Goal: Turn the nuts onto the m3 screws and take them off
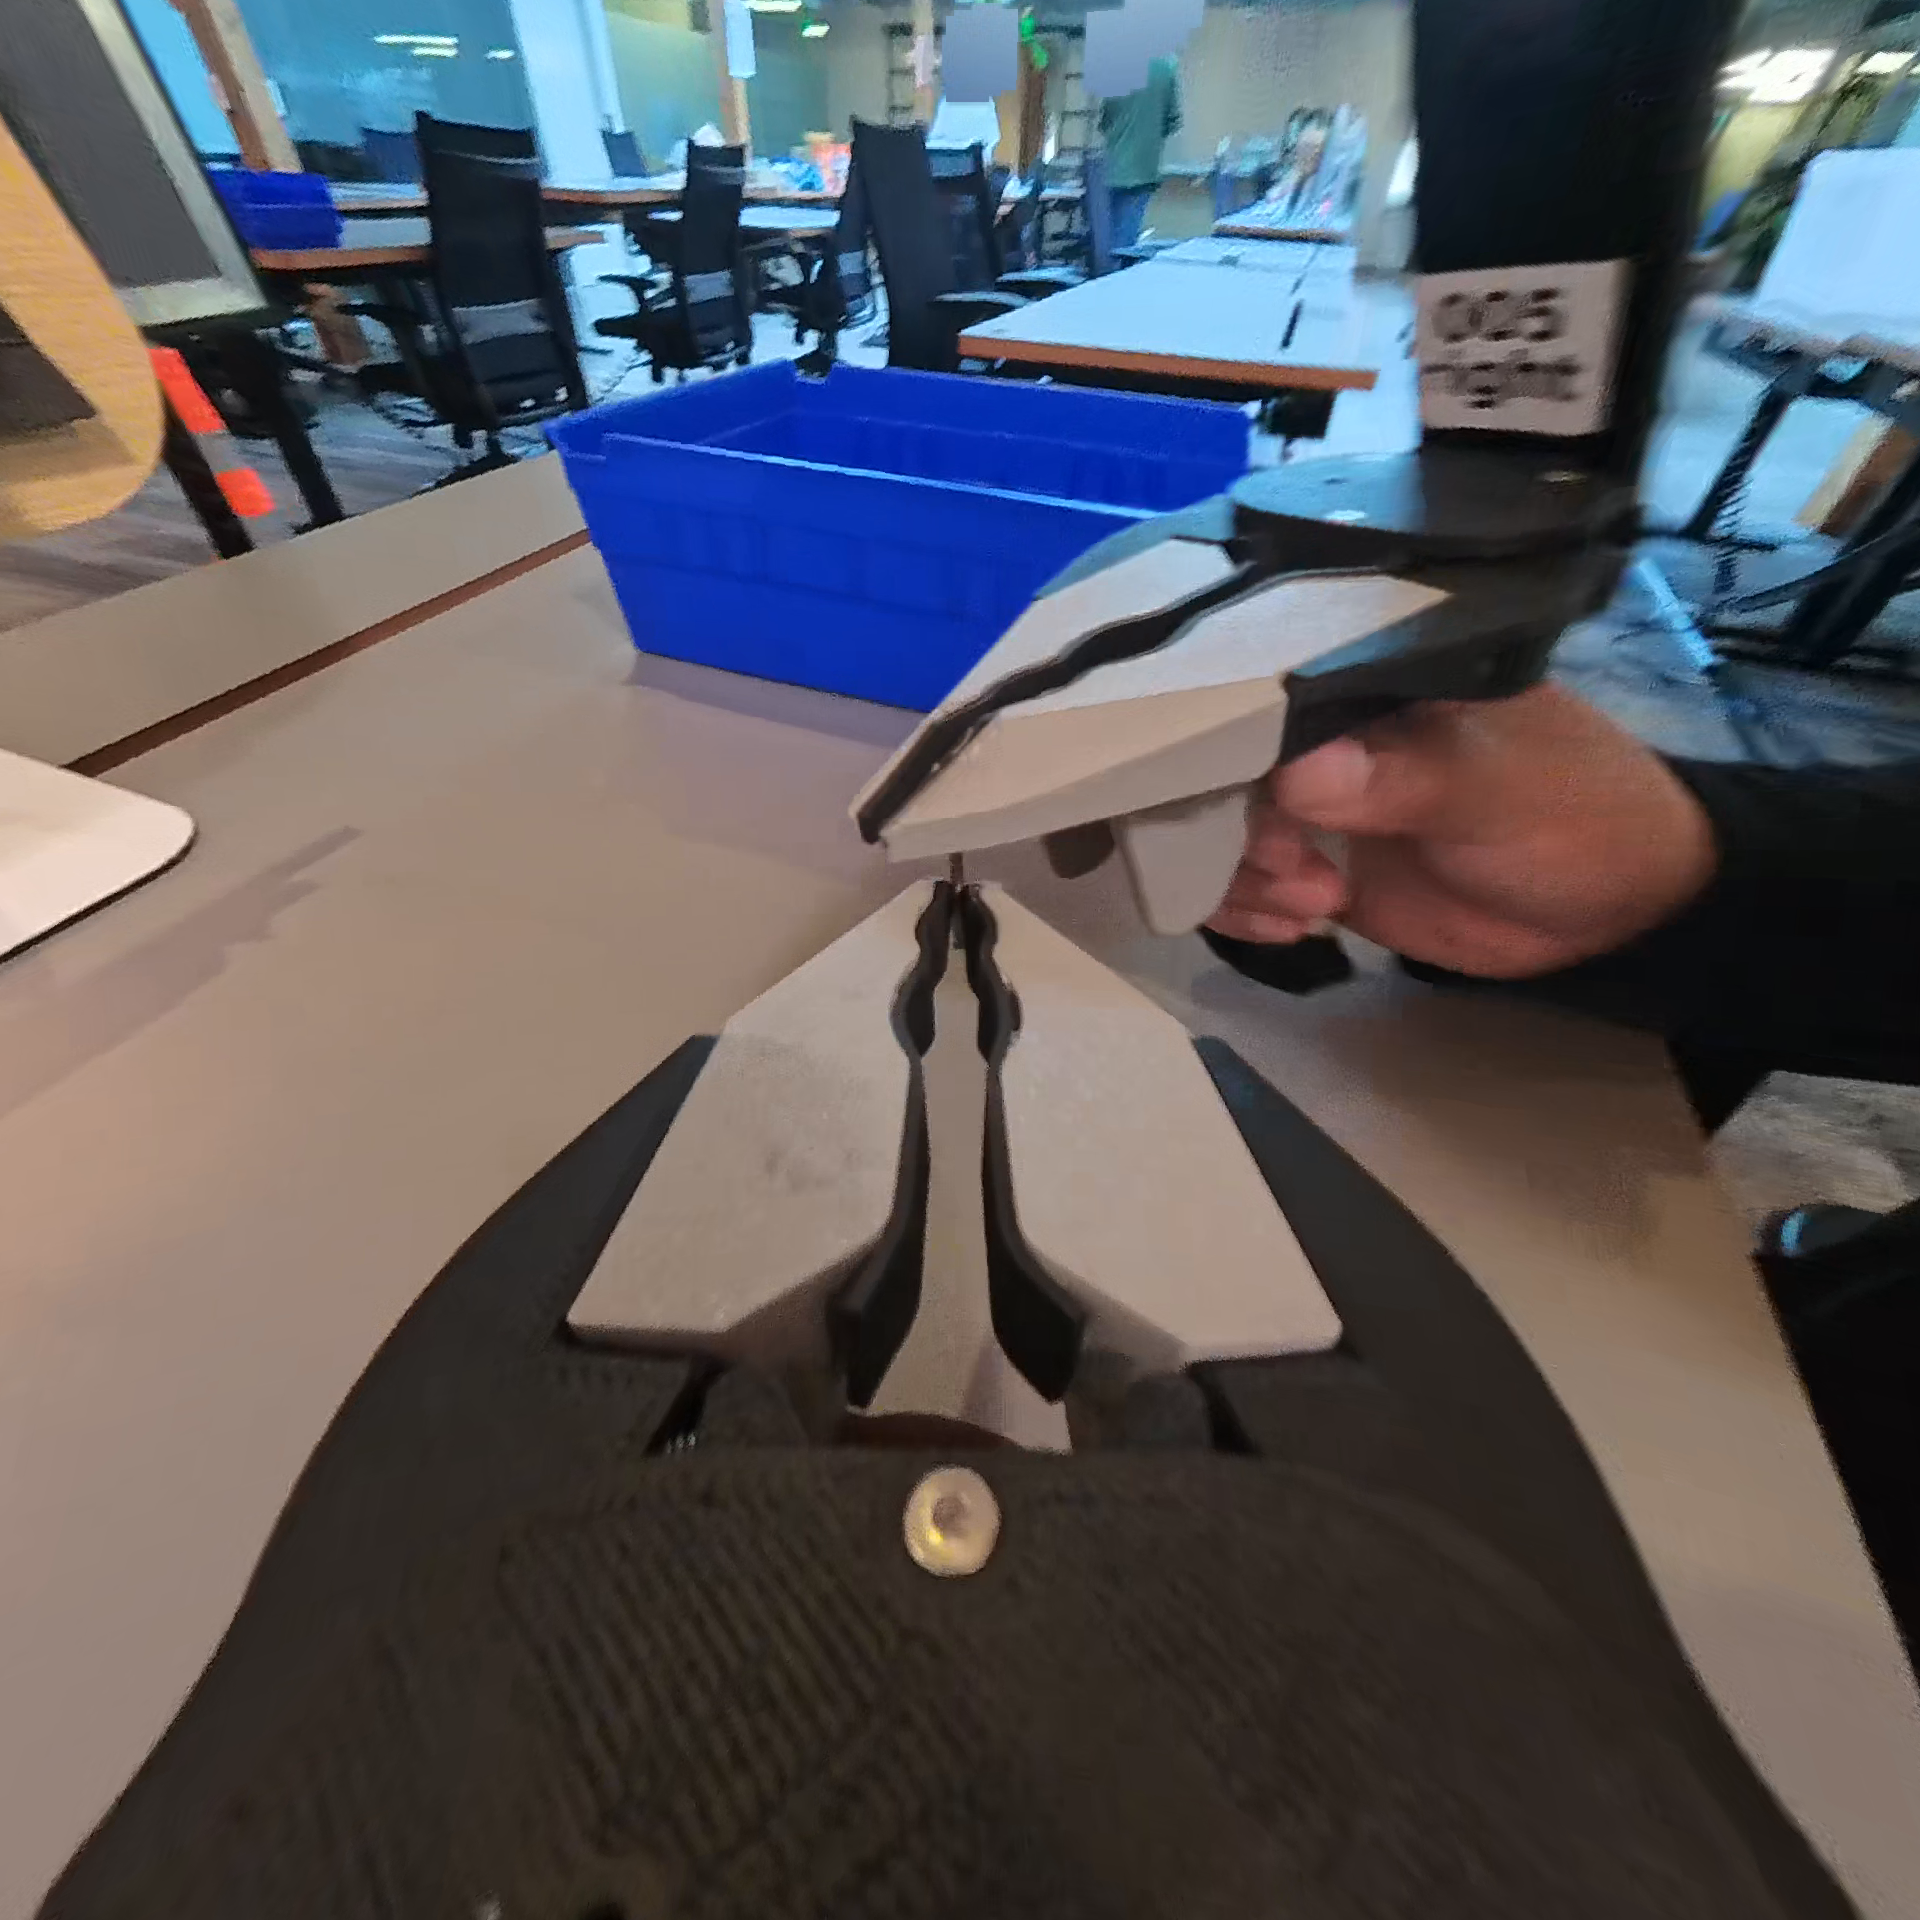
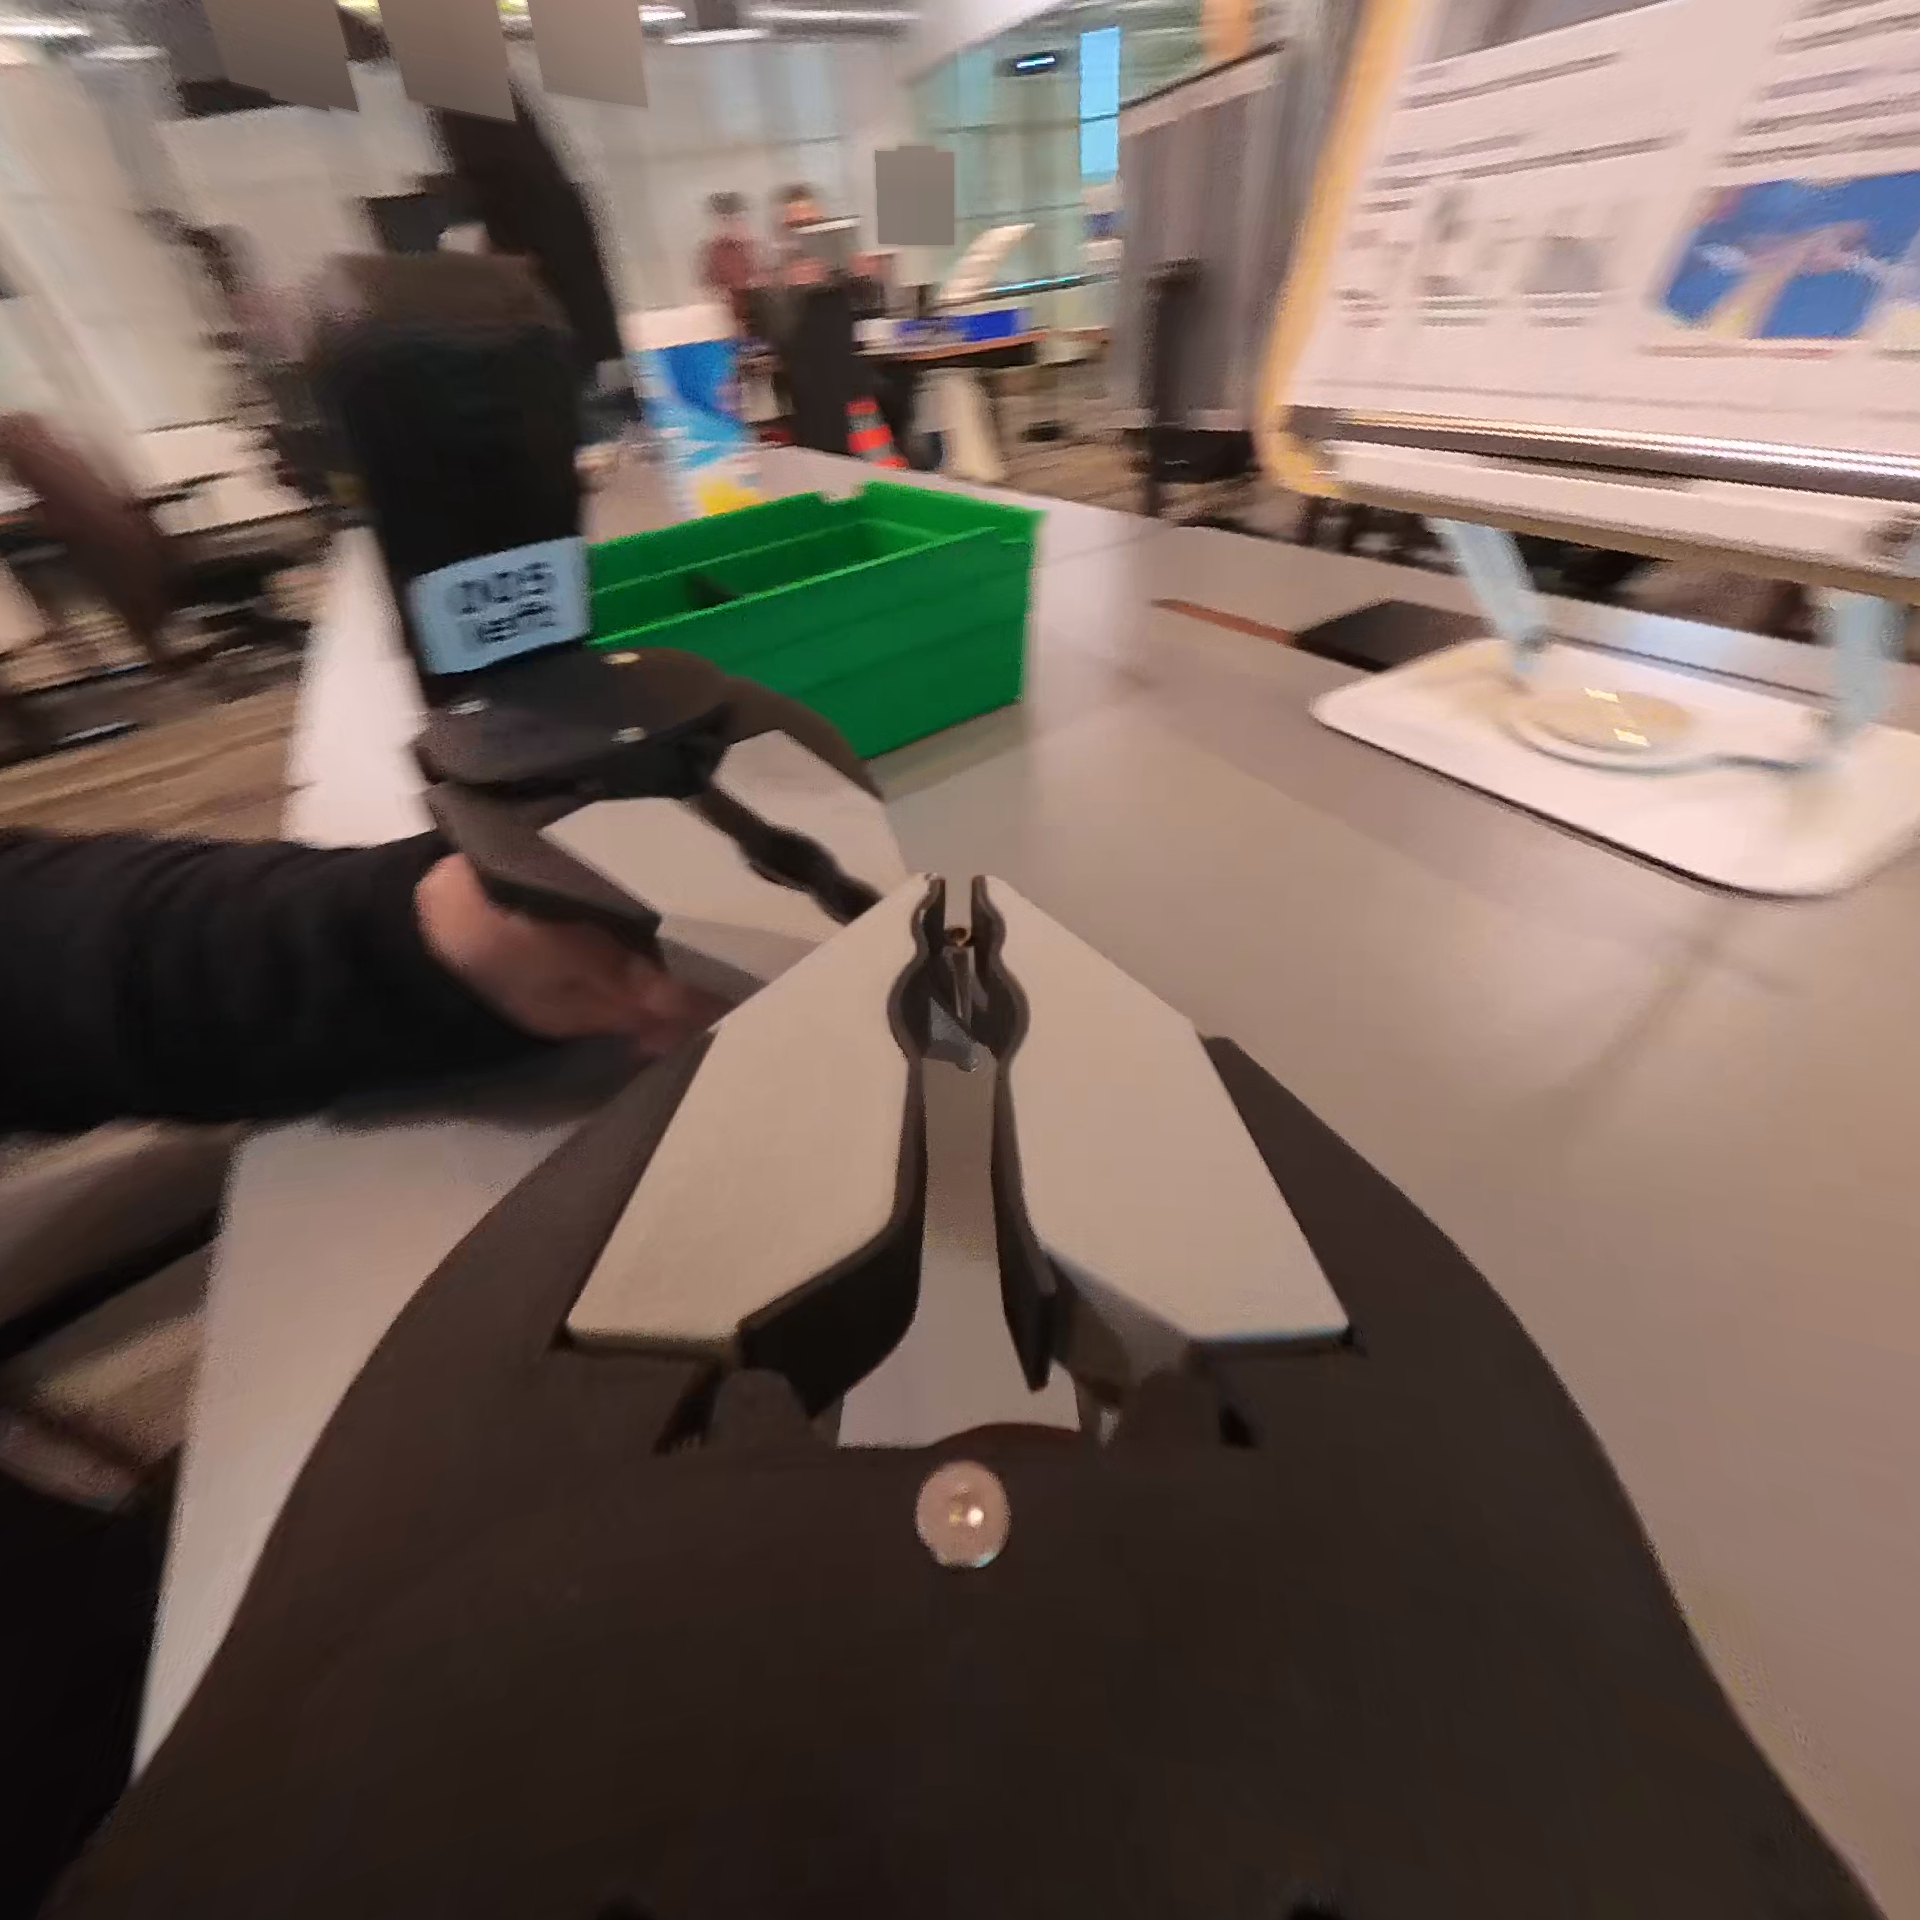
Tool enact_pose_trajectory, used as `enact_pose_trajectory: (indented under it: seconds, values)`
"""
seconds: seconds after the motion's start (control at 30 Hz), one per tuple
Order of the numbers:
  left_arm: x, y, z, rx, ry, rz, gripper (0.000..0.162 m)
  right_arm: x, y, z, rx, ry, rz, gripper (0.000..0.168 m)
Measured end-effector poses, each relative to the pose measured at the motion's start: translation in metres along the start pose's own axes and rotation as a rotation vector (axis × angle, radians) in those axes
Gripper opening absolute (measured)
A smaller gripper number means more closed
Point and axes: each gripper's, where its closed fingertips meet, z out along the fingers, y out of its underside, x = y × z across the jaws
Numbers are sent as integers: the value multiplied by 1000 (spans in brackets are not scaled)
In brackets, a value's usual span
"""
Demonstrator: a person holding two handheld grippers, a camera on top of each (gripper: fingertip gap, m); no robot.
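Note:
Both grippers meet tip to tip above the grey table. In the left wrist view my left gripper is shut on the lower end of a thin dark M3 screw that stands upright. My right gripper comes in from the right, tilted down, and is shut at the screw's top. In the right wrist view my right gripper pinches a small brass-coloured nut, and the screw's shaft runs below through the gap. The left gripper reaches in from the left. The parts are tiny and blurred.
A blue bin stands on the table beyond the grippers. A green bin stands at the other side. A white monitor stand base sits at the right, and its corner shows in the left wrist view. Office chairs, desks and people are far behind. Less than 4 cm separates the two grippers' tips. Left tips and right tips are each some 35 cm from the white monitor stand base.

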Motion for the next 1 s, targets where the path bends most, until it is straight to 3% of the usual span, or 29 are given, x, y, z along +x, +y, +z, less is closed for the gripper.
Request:
enact_pose_trajectory:
  seconds: [0.1, 0.23, 0.33, 0.43, 0.57, 0.73, 1.0]
  values:
    - [-5, 6, 3, -22, -28, -18, 0, 11, 6, 3, 35, 255, 38, 2]
    - [-5, 6, 2, -5, 11, -74, 0, 11, 6, 5, 32, 321, 14, 4]
    - [1, 1, 0, 26, 74, -92, 0, 1, -15, -9, 100, 158, -70, 12]
    - [6, -2, -3, 37, 129, -119, 0, -16, -24, -29, 66, -178, -123, 10]
    - [16, -8, -7, 62, 210, -143, 0, -15, -10, -42, -44, -456, -84, 17]
    - [30, -2, -5, 19, 276, -113, 0, -20, 1, -32, -57, -580, -73, 23]
    - [40, -4, -6, 11, 312, -101, 0, -37, 7, -31, -85, -723, -116, 7]
